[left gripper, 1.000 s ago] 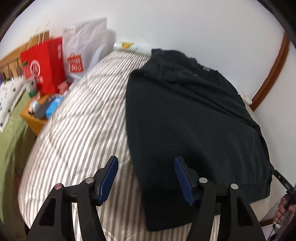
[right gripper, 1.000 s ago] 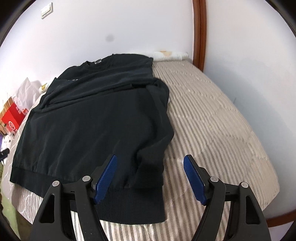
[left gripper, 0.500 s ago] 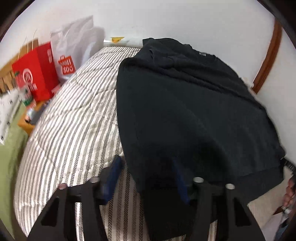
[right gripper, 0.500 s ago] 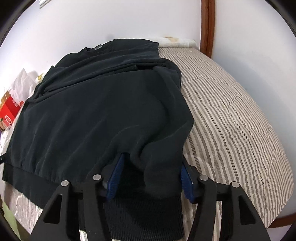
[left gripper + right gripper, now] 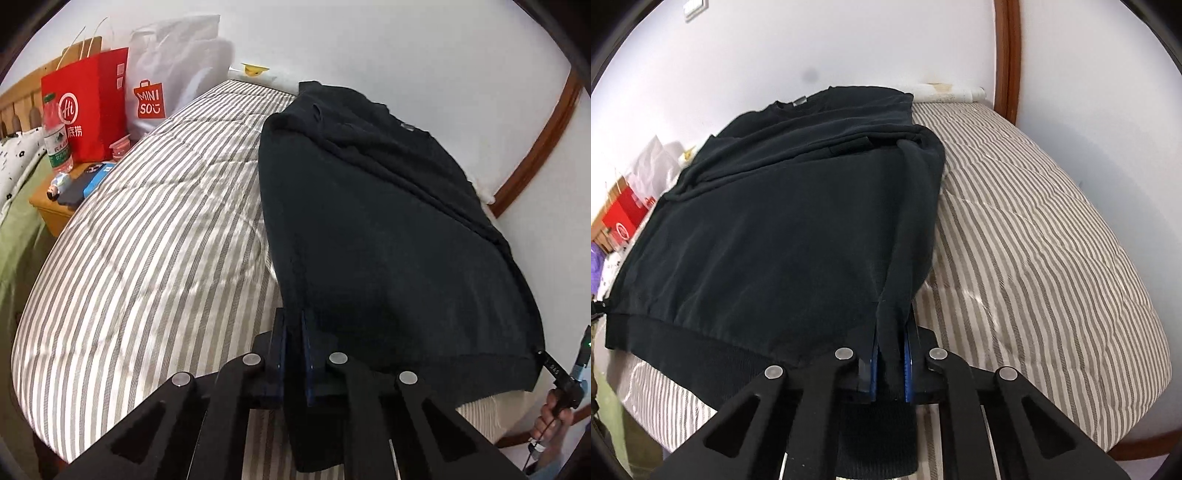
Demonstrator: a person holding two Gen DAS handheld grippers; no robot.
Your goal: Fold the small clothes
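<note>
Both grippers have just clamped shut: the left gripper [image 5: 293, 343] and right gripper [image 5: 890, 363] each pinch a near hem corner of the black sweatshirt [image 5: 783, 221] lying on the striped bed [image 5: 1052, 258], ready to fold it toward the far collar.

Even, soft indoor light; both views sharp centrally. Strong fisheye curvature, black vignette at corners. Black sweatshirt [image 5: 388, 236] detail crushed dark.
</note>
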